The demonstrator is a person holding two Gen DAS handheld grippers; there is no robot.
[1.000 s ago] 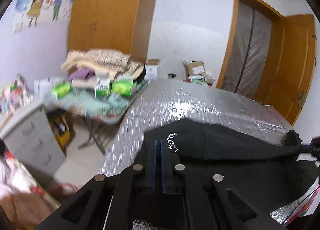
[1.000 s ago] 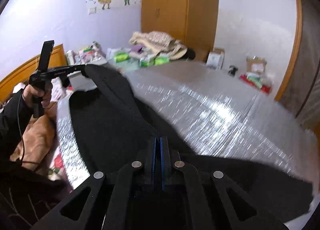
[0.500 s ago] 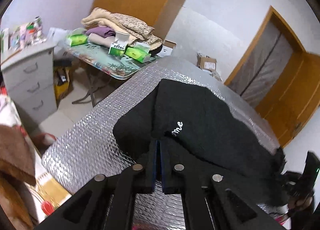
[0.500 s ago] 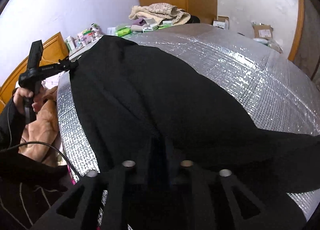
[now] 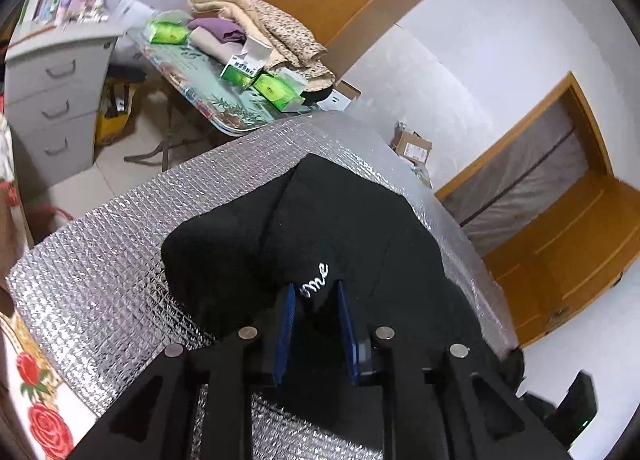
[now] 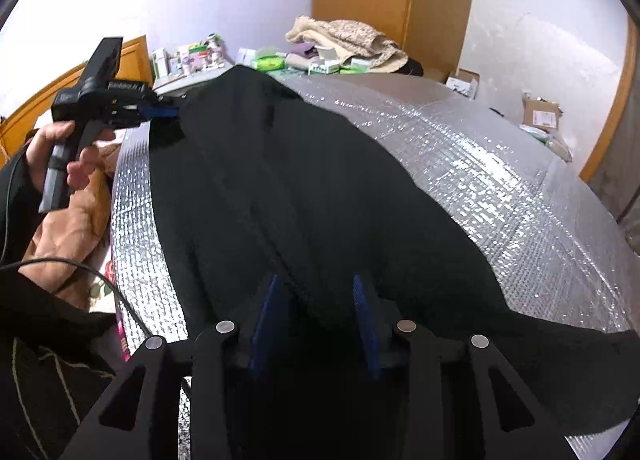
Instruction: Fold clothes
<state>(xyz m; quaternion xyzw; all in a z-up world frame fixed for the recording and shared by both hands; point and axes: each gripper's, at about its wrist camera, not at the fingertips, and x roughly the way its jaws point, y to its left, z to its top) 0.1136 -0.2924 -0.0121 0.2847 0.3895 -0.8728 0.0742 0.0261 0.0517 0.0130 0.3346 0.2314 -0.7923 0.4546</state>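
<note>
Now one black garment (image 6: 320,188) lies flat; two claws, left claw (image 5: 314,292) and right claw (image 6: 316,284), are opening, cloth between both.

My rig, as I see it:

- Left gripper (image 5: 316,288): black plastic frame with cut-out slots, four round silver screws across the front, two flat blue pads (image 5: 286,324).
- Right gripper (image 6: 316,284): same black frame, four silver screws, blue pads (image 6: 366,312).
- From the right wrist view, the left gripper (image 6: 162,111) shows a black body, a grey handle and an upright black block on top.
- Left hand (image 6: 76,164): black sleeve (image 6: 16,188) at the wrist, thin black cable (image 6: 100,280) trailing below.
</note>
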